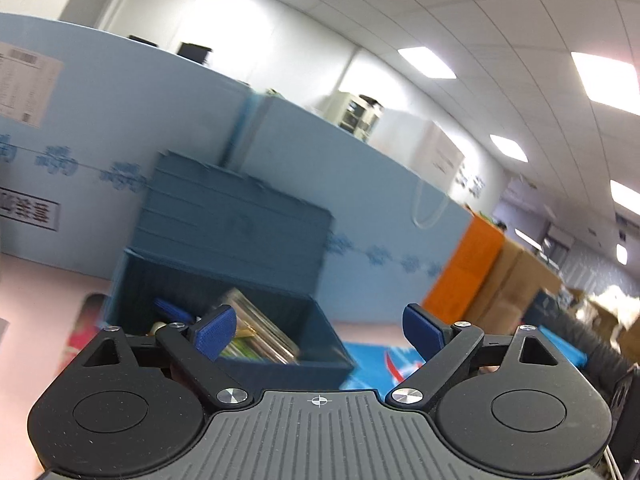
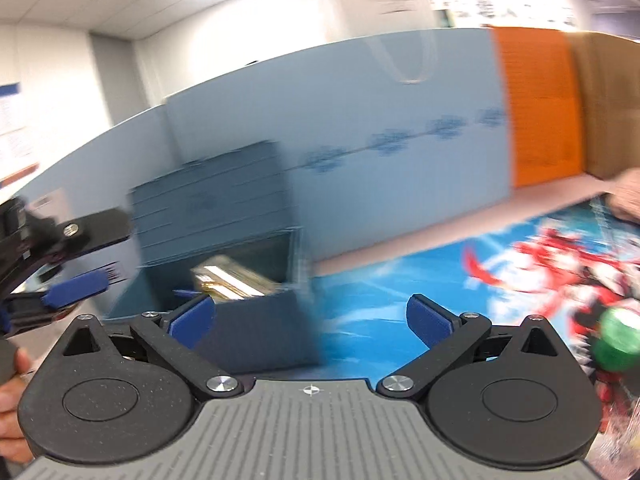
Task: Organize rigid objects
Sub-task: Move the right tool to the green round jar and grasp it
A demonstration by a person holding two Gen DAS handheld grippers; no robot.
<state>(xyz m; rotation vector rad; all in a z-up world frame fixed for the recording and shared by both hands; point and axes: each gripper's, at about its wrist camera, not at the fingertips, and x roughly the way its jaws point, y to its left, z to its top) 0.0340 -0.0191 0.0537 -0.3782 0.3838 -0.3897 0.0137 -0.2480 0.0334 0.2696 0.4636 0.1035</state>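
My right camera shows me things my left one misses: a shiny green round thing (image 2: pixel 618 340) at the right edge, a person's hand (image 2: pixel 628 196) in the upper right, and my left claw (image 2: pixel 78 284) poking in from the left edge, with a bit of the hand (image 2: pixel 12 396) that holds it low in the left corner. My left camera sees more of the room: bright ceiling lights (image 1: pixel 426 63), brown cardboard boxes (image 1: pixel 516 276) far right, and a paper label (image 1: pixel 28 84) in the upper left.

My left claw (image 1: pixel 320 330) is wide apart with nothing in it. My right claw (image 2: pixel 310 316) is wide apart too, and touches nothing.

The dark blue box (image 1: pixel 224 280) sits in the middle of the left view with its lid (image 1: pixel 236 216) standing up at the back. Inside I see clear flat cases (image 1: pixel 256 330) leaning, and a small blue thing (image 1: pixel 170 310) by them. In the right view the same box (image 2: pixel 240 280) is left of the middle, very blurred.

The surface (image 2: pixel 400 224) is pale pink, with a bright blue and red picture mat (image 2: pixel 500 280) on it. A light blue wall panel (image 2: pixel 380 128) stands behind, with an orange panel (image 2: pixel 536 108) next to it.
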